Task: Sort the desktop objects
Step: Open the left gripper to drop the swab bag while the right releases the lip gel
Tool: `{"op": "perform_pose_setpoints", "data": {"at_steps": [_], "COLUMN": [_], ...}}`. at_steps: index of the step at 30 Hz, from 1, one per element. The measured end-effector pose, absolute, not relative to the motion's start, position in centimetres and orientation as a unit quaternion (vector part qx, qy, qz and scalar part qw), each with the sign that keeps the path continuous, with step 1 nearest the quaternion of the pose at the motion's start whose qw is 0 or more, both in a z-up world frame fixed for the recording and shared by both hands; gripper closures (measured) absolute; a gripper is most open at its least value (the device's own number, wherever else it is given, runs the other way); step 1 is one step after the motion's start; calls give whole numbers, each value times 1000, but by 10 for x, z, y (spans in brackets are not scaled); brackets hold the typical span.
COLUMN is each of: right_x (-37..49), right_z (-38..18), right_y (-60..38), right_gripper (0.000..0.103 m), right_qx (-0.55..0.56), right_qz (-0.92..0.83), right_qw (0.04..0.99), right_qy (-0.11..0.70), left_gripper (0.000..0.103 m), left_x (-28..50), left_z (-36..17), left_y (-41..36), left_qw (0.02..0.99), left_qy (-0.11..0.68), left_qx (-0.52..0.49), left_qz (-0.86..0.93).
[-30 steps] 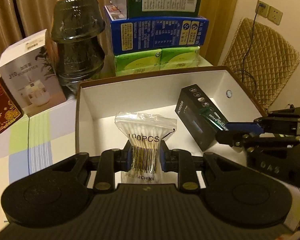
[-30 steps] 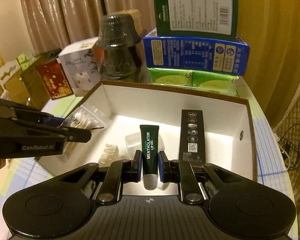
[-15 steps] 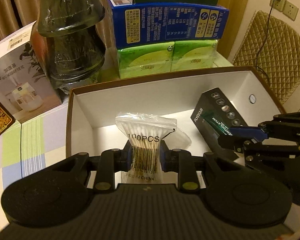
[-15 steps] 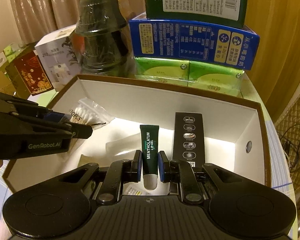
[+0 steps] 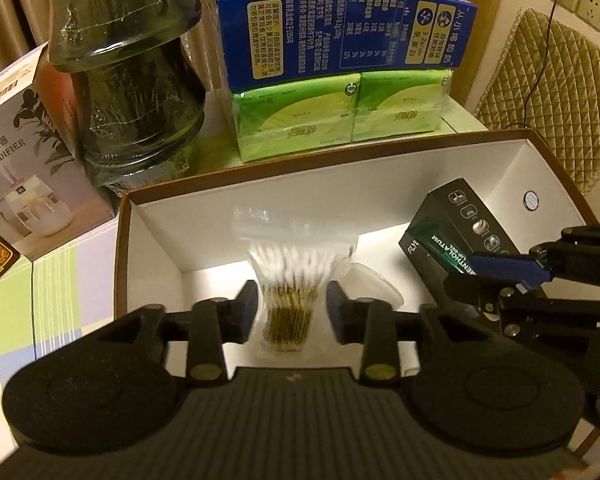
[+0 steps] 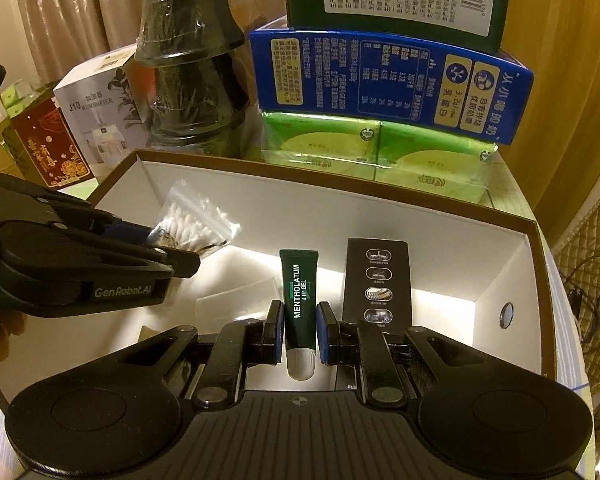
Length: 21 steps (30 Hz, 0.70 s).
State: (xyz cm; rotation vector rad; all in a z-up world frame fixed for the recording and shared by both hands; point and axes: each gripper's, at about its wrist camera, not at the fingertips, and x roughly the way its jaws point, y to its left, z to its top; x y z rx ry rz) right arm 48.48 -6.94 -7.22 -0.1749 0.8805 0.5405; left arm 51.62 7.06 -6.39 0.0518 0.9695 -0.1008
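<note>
A clear bag of cotton swabs (image 5: 296, 268) hangs blurred over the left part of the white box (image 5: 340, 196). It sits between the jaws of my left gripper (image 5: 292, 308), which are opening, with a gap showing on each side of the bag. From the right wrist view the bag (image 6: 196, 228) tips away past the left gripper (image 6: 180, 264). My right gripper (image 6: 300, 332) is shut on a dark green lip gel tube (image 6: 299, 300), cap toward the camera, above the box floor (image 6: 440, 300). A black carton (image 6: 378, 276) lies inside on the right.
A clear plastic cup (image 6: 236, 300) lies on the box floor. Behind the box stand wrapped dark bowls (image 5: 128, 80), a blue carton (image 5: 340, 36) on green tissue packs (image 5: 332, 116), and a humidifier box (image 5: 24, 168). A quilted chair (image 5: 552, 92) is at the right.
The left jaws have parted and the swab bag has slipped lower and blurred. Both grippers have come closer to the box and lower. The right grip on the tube is unchanged.
</note>
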Motion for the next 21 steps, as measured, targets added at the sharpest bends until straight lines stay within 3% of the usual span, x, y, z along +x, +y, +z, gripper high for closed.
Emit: {"op": "perform_pose_setpoints", "data": {"at_steps": [3,12,21], "right_x": [486,490,483], "right_z": [-73,-74,-68], "right_y": [-69,-68,-77], "right_gripper": [90,89,86], "right_qx": [-84,-82,-68], "right_qz": [258,254,272], "right_qw": [866,871,871], "right_qy": [421,411,403], "left_gripper": [61,59,46], "left_x": [516,511,495], "left_z": [-62,-59,-53], "left_y": [72,73,73], "left_qw": [885,886,890], "left_qy": [463,461,452], "left_qx": [24,27,34], "left_qz": [-46,-45,-54]}}
